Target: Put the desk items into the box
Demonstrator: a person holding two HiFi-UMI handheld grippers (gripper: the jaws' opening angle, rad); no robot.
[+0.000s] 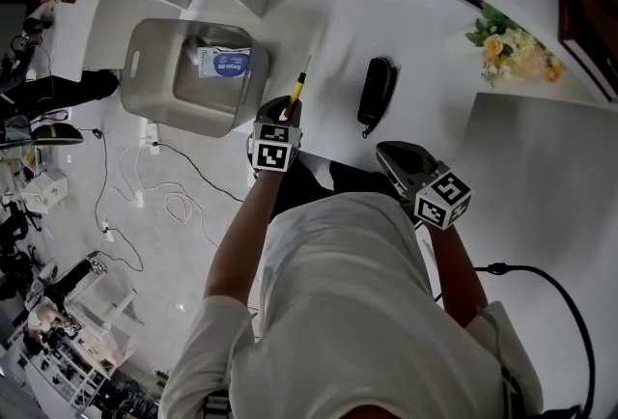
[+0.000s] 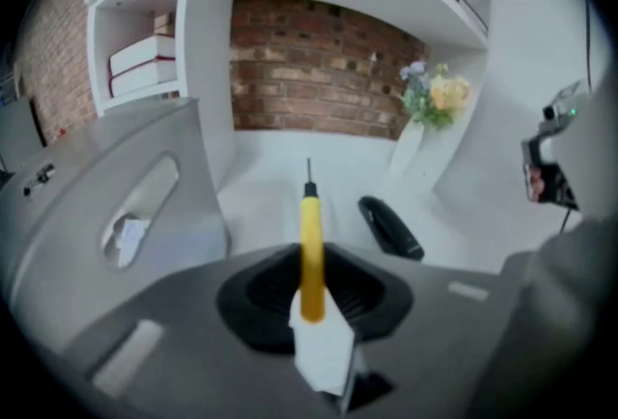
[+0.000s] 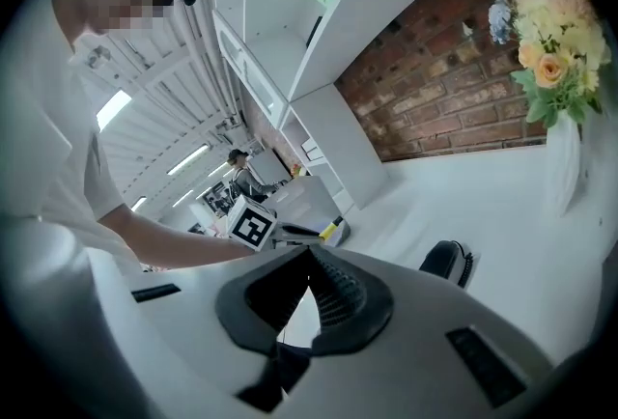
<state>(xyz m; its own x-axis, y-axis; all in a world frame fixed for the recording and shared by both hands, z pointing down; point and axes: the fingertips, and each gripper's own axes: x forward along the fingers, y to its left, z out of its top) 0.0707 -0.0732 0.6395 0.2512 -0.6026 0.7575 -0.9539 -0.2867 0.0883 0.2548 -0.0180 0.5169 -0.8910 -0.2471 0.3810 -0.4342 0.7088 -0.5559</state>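
Desk [image 1: 425, 41]: white. Box [image 1: 145, 69]: grey, at left, packet [image 1: 224, 62] inside. Right gripper [image 3: 310, 253]: jaws together, empty. Left gripper [image 1: 286, 105]: clamped on yellow pen [image 1: 295, 91], just beside box. Case [image 1: 376, 91]: black, on desk, right of pen.

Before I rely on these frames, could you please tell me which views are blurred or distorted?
Head view: sharp, evenly lit, the desk edge bowed by the lens. Left gripper view: softest, smeared throughout, yellow pen hazy, corners dark. Right gripper view: crisper, strong fisheye curving the shelves, flowers bright.
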